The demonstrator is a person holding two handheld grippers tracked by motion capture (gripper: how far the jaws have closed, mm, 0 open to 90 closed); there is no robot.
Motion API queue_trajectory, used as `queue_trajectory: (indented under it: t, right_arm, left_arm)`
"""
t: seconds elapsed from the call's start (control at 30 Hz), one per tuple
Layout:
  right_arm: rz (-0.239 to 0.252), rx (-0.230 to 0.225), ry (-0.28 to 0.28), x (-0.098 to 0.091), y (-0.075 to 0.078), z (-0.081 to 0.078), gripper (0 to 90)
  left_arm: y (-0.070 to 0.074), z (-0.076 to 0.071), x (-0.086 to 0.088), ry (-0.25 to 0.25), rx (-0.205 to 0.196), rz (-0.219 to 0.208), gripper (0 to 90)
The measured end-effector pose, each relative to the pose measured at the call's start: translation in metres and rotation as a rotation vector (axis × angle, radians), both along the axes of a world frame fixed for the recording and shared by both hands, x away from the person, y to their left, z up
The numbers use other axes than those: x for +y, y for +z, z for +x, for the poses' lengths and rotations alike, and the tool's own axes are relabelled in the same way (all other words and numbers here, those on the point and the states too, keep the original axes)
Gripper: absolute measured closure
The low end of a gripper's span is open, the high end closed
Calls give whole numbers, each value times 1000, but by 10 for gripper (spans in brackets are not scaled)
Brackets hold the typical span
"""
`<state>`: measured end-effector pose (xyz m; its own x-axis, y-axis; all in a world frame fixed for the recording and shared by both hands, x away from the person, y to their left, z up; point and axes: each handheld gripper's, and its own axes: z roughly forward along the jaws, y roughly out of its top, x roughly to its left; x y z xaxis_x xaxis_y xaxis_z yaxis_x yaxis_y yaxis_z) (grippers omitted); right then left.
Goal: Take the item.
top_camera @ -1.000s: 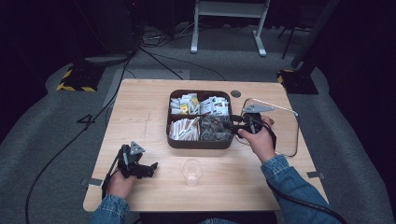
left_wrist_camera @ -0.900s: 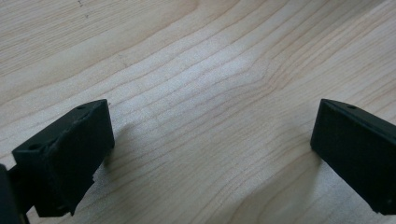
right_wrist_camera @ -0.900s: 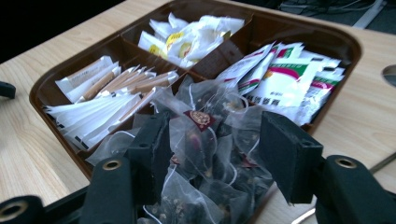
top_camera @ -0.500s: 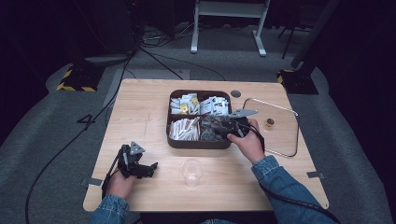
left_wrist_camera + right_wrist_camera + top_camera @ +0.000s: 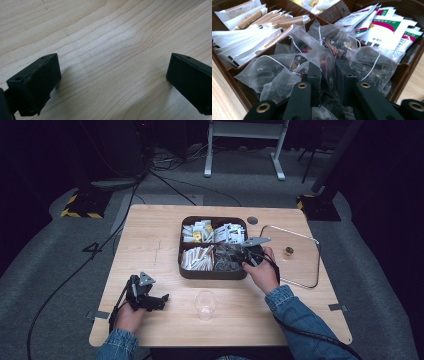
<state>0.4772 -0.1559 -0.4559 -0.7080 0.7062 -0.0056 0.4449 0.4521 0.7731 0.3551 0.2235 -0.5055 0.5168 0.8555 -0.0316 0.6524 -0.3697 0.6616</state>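
A brown divided box (image 5: 212, 273) stands mid-table, with paper sachets (image 5: 249, 25) and printed packets (image 5: 387, 30) in its compartments. Its near-right compartment holds clear mesh tea bags (image 5: 226, 258). My right gripper (image 5: 240, 256) reaches into that compartment. Its jaws have just been closing, and in the right gripper view the right gripper (image 5: 329, 68) is shut on one mesh tea bag (image 5: 325, 53) pinched between the pads. My left gripper (image 5: 161, 299) rests low over the table's near-left part. In the left gripper view the left gripper (image 5: 113, 75) stands wide open over bare wood.
A clear plastic cup (image 5: 205, 304) stands upright near the front edge, between the two hands. A glass lid (image 5: 300, 266) with a small knob (image 5: 288, 251) lies flat to the right of the box. Cables run across the floor beyond the table.
The right hand moved left from the lid's edge and down into the box's near-right compartment, where its jaws closed on a tea bag. The left hand stayed still.
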Motion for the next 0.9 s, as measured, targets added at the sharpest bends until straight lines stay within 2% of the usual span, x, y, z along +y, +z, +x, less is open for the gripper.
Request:
queue_trajectory:
  t: [0.33,0.37,0.53,0.9]
  right_arm:
    - [62,-38,-6,-8,17,-4,763]
    - [84,-42,-4,-11,21,-5,763]
    - [128,-55,-4,-16,31,-9,763]
    - [169,-87,26,-22,50,-22,762]
  left_arm:
    - [0,0,0,0,0,0,0]
    - [0,0,0,1,0,0,0]
    - [0,0,0,1,0,0,0]
    - [0,0,0,2,0,0,0]
